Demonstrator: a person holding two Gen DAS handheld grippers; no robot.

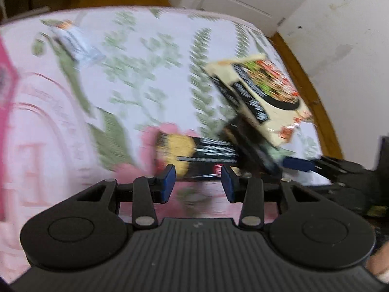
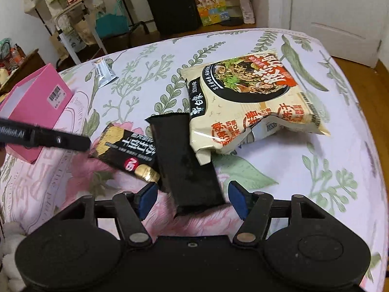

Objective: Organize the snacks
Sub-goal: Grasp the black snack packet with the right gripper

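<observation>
Several snacks lie on a floral bedsheet (image 2: pixel 304 170). A cream noodle packet (image 2: pixel 245 102) rests partly on a plain black packet (image 2: pixel 184 165), and a black-and-gold bar (image 2: pixel 124 155) lies beside it on the left. My right gripper (image 2: pixel 193 199) is open and straddles the black packet's near end, with small gaps at both pads. In the blurred left wrist view my left gripper (image 1: pixel 198 183) is open, its tips just short of the black-and-gold bar (image 1: pixel 194 155). Behind it sits the noodle packet (image 1: pixel 262 97). One left finger (image 2: pixel 48 138) reaches toward the bar's left end.
An open pink box (image 2: pixel 36 102) stands on the bed at the left. A small silver sachet (image 2: pixel 104 73) lies farther back. Beyond the bed are a black suitcase (image 2: pixel 172 2), a rack with bags and a white door (image 2: pixel 340 17). The bed's right edge drops to a wooden floor.
</observation>
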